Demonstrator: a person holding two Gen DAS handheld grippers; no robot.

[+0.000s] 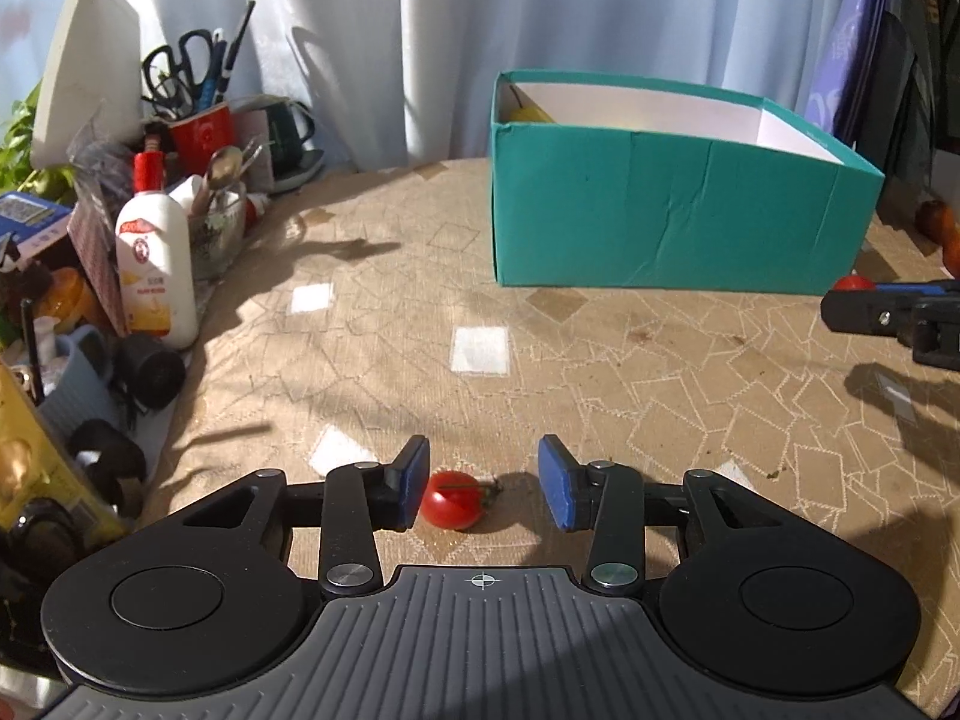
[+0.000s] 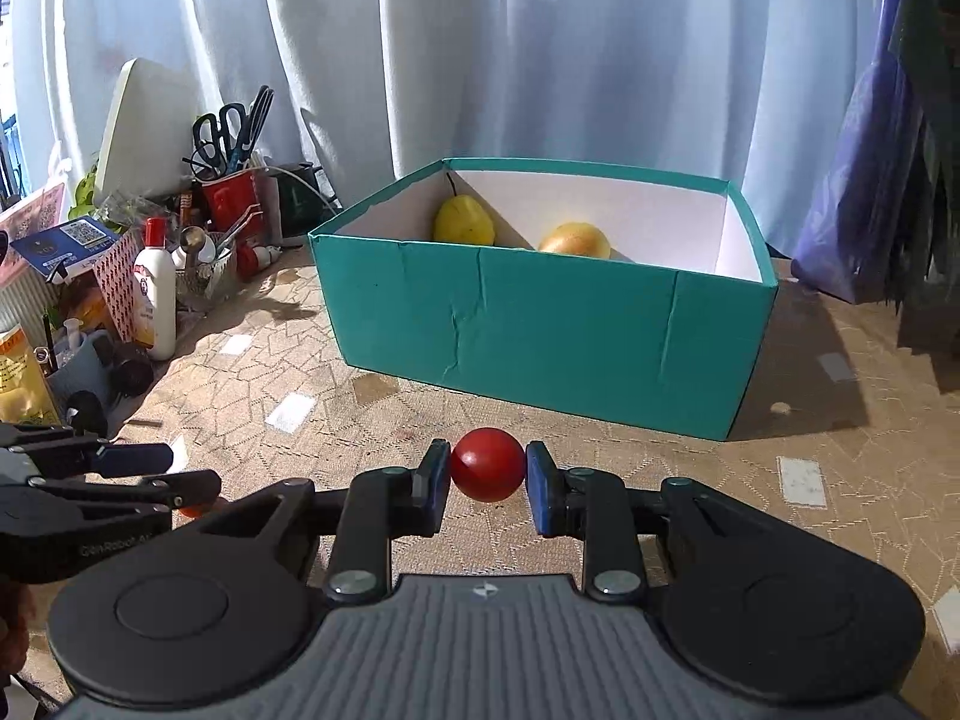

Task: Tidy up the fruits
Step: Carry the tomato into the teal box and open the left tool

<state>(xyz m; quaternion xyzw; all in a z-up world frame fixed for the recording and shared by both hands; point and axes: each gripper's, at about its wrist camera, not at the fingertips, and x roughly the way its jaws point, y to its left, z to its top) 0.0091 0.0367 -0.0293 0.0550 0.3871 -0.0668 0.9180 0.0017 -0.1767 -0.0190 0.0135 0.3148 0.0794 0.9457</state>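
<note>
Left wrist view: the left gripper [image 1: 483, 483] hangs low over the tan patterned surface [image 1: 630, 360] with its blue pads apart. A small red tomato [image 1: 453, 499] with a green stem lies on the surface between them, against the left pad and clear of the right one. Ahead and to the right of this gripper stands the teal box [image 1: 672, 210], open-topped, with a yellow fruit showing just over its far left rim. At the far right edge, the right gripper [image 1: 840, 297] reaches in, with a red fruit at its tip. To the left, clutter crowds the surface edge: a white bottle [image 1: 157, 267] and a red cup [image 1: 204, 135] holding scissors.

Right wrist view: the right gripper [image 2: 487, 468] is clamped on a round red tomato [image 2: 487, 464], both pads pressing its sides, held above the surface [image 2: 840, 480]. Straight ahead sits the teal box [image 2: 540, 324]; inside it, a yellow pear [image 2: 463, 222] rests in the far left corner and a round yellow fruit [image 2: 575, 240] lies just right of it. Low at the left edge, the left gripper [image 2: 141, 471] is seen from the side.
</note>
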